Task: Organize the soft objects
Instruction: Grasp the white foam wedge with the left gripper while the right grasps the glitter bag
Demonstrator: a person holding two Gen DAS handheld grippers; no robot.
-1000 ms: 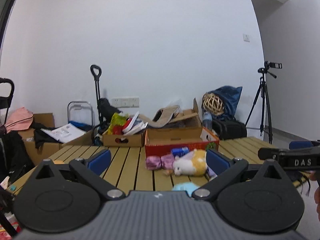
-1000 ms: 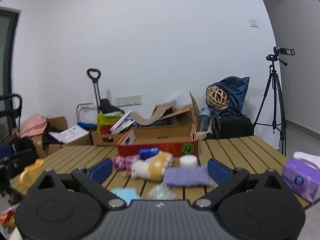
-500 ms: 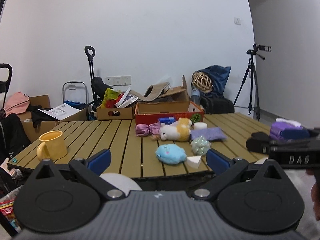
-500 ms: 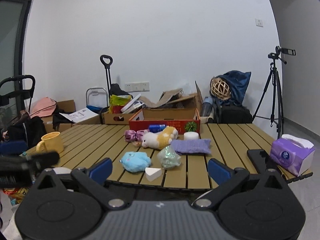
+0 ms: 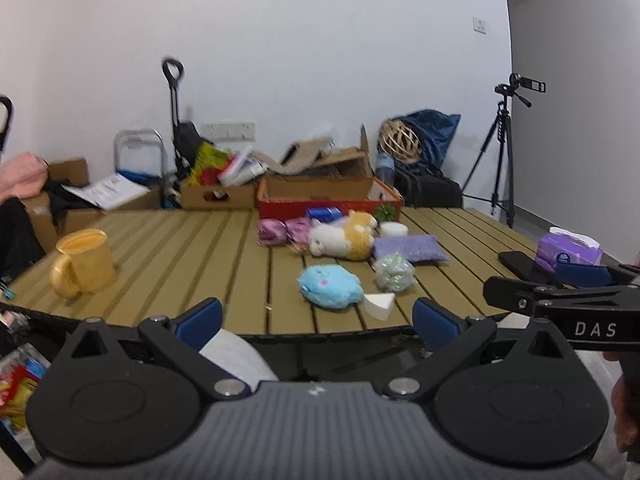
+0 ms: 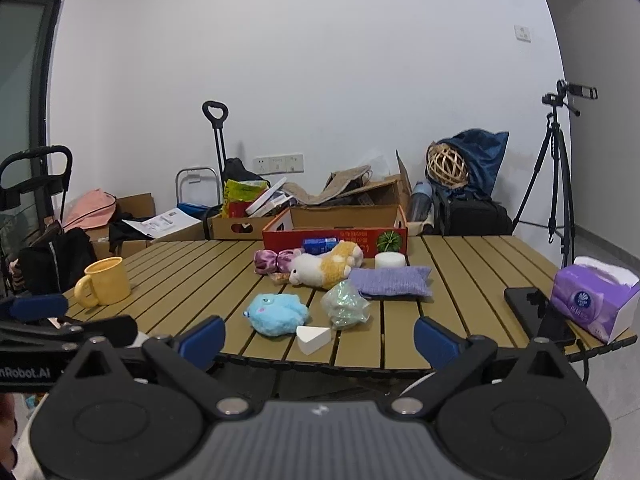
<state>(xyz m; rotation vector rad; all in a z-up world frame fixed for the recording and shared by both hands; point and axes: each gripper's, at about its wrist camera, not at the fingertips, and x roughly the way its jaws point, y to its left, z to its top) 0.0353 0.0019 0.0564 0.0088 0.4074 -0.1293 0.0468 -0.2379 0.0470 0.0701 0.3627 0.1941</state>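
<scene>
- Blue plush (image 6: 277, 314) is lying mid-frame on the bench (image 6: 460, 264), touching a white wedge (image 6: 313, 338).
- Left gripper (image 5: 316, 316) and right gripper (image 6: 318, 334) are hovering low in frame, jaws spread wide, gripping nothing.

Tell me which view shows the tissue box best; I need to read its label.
The right wrist view: the tissue box shows whole at the table's right corner, logo facing the camera. In the left wrist view the tissue box is smaller, its lower part hidden behind the right claw.
</scene>
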